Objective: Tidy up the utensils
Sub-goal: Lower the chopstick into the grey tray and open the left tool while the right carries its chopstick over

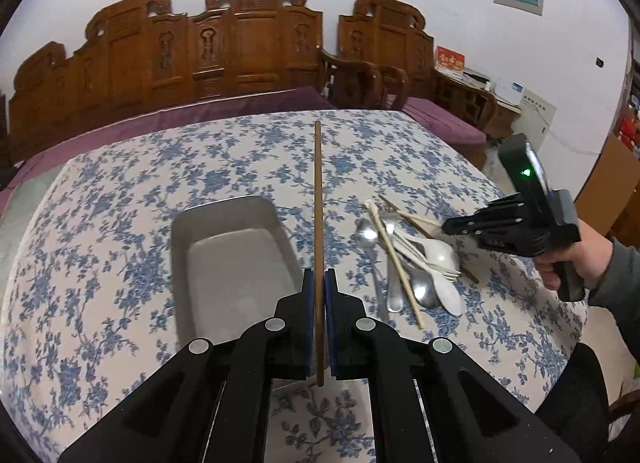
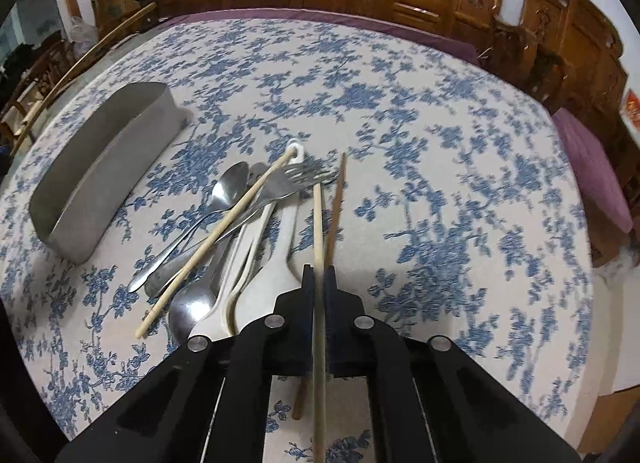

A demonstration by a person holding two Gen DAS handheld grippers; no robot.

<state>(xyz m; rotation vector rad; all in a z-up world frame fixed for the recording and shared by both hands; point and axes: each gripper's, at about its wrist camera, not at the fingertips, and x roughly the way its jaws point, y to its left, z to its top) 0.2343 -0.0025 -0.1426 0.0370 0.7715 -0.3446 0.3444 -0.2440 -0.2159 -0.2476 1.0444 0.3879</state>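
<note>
At the left of the left wrist view sits the metal tray, empty, evidently the place meant for the utensils. Just right of it, at frame centre, the left gripper is clamped on a dark brown chopstick, held upright and clear of the floral tablecloth, probably for carrying to the tray. Further right lies the utensil pile: spoons, forks and a pale chopstick crossing them. At the far right, the right gripper is pinched on a light chopstick, likely to lift it off the pile; another brown chopstick lies just beside.
</note>
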